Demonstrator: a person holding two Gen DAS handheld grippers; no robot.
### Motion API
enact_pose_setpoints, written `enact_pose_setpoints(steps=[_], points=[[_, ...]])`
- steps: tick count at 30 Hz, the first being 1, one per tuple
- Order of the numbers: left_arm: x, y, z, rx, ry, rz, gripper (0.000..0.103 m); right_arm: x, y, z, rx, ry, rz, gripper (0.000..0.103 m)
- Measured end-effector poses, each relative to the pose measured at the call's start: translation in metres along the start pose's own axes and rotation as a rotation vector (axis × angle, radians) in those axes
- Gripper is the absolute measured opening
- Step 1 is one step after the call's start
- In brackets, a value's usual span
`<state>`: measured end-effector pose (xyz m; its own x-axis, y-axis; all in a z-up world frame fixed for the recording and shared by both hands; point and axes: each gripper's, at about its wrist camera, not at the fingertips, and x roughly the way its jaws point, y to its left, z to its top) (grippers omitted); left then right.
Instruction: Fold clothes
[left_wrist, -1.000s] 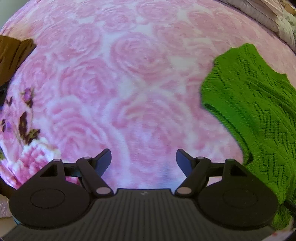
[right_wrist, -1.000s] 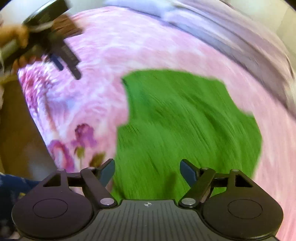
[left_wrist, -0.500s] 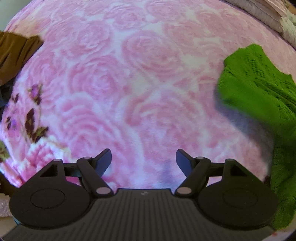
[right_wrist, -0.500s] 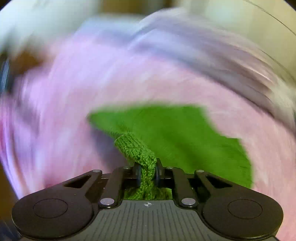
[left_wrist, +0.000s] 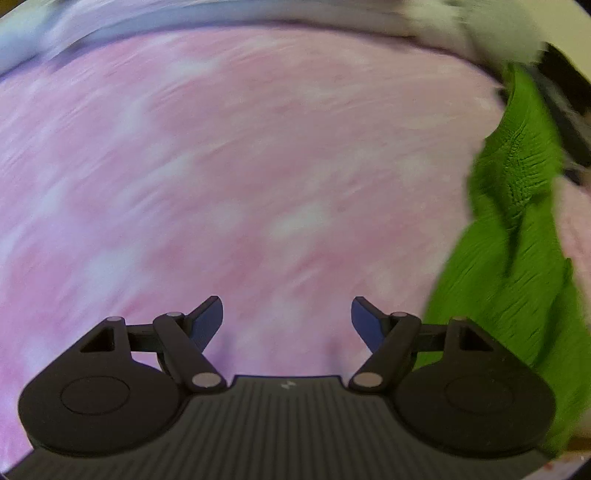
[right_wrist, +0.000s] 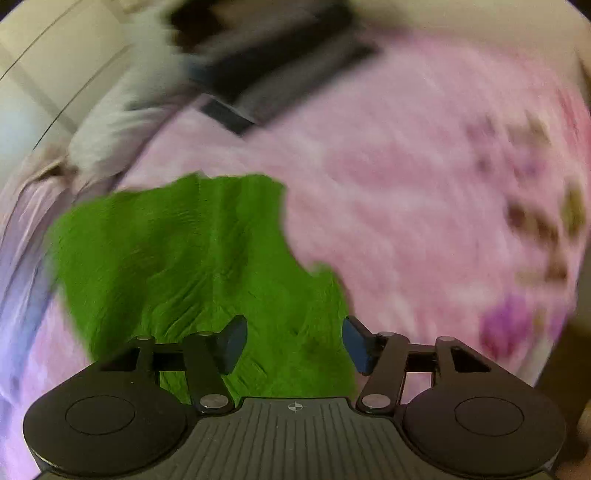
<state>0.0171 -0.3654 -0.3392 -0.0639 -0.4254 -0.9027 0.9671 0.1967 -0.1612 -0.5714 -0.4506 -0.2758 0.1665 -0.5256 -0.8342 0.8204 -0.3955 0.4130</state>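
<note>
While both views blurred, the left gripper (left_wrist: 287, 319) hung wide open, empty, above the pink blanket (left_wrist: 240, 166). Right gripper (right_wrist: 294, 343) gaped empty over the green sweater (right_wrist: 177, 251).

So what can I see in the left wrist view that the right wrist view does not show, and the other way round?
Only the left wrist view shows the green knit raised, a strip of it rising to the upper right, and the left claw, open over bare blanket.

Only the right wrist view shows the right claw, open above the knit, and the blanket's darker flower print.

Both show the green knit and the pink blanket, both blurred.
</note>
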Motion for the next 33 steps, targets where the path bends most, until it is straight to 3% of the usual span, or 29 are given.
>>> enact_pose_setpoints(steps=[3, 7, 10, 13, 14, 15, 16, 17, 18, 19, 22, 27, 30, 33], points=[[0.03, -0.045, 0.042, 0.085, -0.011, -0.091, 0.076, 0.007, -0.029, -0.007, 0.117, 0.054, 0.054, 0.06], [0.078, -0.101, 0.083, 0.163, 0.01, -0.236, 0.078, 0.015, -0.046, -0.016, 0.174, 0.083, 0.066, 0.064], [0.12, -0.137, 0.097, 0.2, 0.063, -0.308, 0.079, 0.03, -0.044, -0.019, 0.17, 0.091, 0.071, 0.065], [0.152, -0.162, 0.098, 0.162, 0.133, -0.325, 0.074, 0.031, -0.041, -0.023, 0.113, 0.047, 0.082, 0.067], [0.154, -0.168, 0.094, 0.153, 0.123, -0.332, 0.073, 0.028, -0.036, -0.024, 0.091, 0.025, 0.094, 0.067], [0.153, -0.172, 0.092, 0.159, 0.098, -0.341, 0.054, 0.03, -0.032, -0.023, 0.057, 0.011, 0.105, 0.056], [0.153, -0.177, 0.089, 0.174, 0.089, -0.367, 0.043, 0.035, -0.026, -0.022, 0.017, 0.011, 0.101, 0.041], [0.153, -0.18, 0.086, 0.178, 0.093, -0.38, 0.024, 0.041, -0.019, -0.021, -0.026, 0.028, 0.09, 0.007], [0.151, -0.181, 0.084, 0.174, 0.088, -0.379, 0.011, 0.05, -0.012, -0.02, -0.058, 0.059, 0.077, 0.008], [0.151, -0.181, 0.085, 0.178, 0.074, -0.391, 0.009, 0.055, -0.006, -0.018, -0.077, 0.059, 0.066, 0.008], [0.126, -0.162, 0.081, 0.121, -0.012, -0.371, 0.007, 0.052, 0.017, -0.015, -0.155, 0.042, 0.084, 0.007], [0.04, -0.092, 0.074, -0.064, -0.193, -0.301, 0.006, 0.029, 0.085, -0.008, -0.327, 0.022, 0.31, 0.006], [-0.018, -0.061, 0.059, -0.082, -0.271, -0.168, 0.006, 0.017, 0.135, -0.011, -0.417, 0.056, 0.473, 0.006], [-0.076, -0.034, 0.046, -0.143, -0.339, -0.046, 0.006, 0.007, 0.173, -0.018, -0.486, 0.096, 0.583, 0.006]])
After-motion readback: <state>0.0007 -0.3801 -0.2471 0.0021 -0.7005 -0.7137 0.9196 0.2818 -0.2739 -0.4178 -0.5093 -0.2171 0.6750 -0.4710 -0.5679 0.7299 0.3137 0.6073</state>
